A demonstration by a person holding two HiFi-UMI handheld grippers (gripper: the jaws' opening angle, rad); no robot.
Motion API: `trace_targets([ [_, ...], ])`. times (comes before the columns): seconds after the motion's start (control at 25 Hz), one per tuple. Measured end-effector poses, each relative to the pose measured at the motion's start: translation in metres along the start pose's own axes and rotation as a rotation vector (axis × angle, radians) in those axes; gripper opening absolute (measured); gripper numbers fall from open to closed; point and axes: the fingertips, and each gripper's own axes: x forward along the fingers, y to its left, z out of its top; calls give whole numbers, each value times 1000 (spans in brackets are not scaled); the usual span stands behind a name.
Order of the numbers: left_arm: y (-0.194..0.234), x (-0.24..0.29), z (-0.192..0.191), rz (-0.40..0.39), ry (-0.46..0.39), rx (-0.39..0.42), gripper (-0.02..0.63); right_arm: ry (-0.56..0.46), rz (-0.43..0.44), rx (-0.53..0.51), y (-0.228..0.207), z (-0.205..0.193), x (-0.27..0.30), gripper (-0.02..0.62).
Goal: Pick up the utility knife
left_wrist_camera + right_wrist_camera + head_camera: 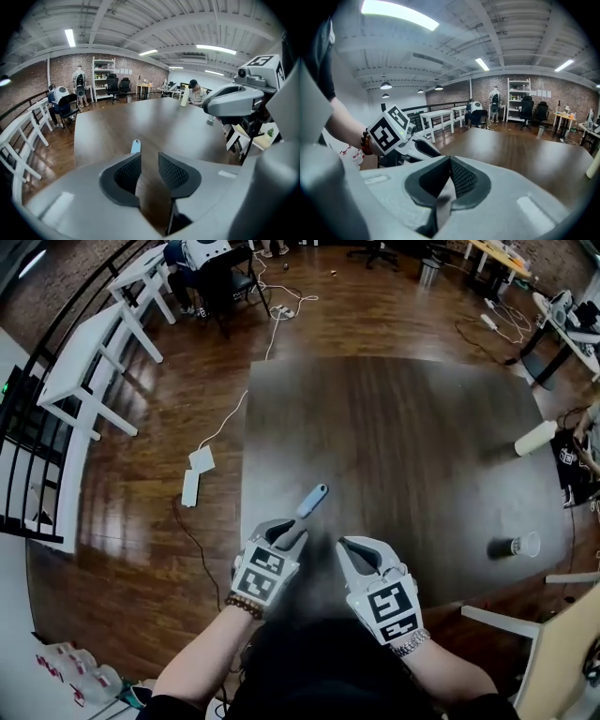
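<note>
The utility knife (312, 500), light blue and slim, lies on the dark wooden table (403, 427) near its front left. My left gripper (287, 534) sits just behind the knife's near end, open, with nothing between its pads. In the left gripper view the knife's tip (135, 146) shows just past the parted jaws of the left gripper (149, 161). My right gripper (348, 547) hovers beside it to the right, and its jaws meet at the tips on nothing. The right gripper view shows the closed right gripper (450, 161) and the left gripper's marker cube (391, 130).
A white cylinder (535, 438) lies at the table's right edge, and a clear glass object (518, 546) stands nearer the front right. A white chair (553, 634) is by the right corner. White tables (84, 362) and a power strip (195, 474) are on the floor to the left.
</note>
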Motion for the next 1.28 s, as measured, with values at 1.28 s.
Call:
trace_targets([
  [1.28,51,106,-37,92,244,-44,150,64,80,26,-59,-26,29,-6],
])
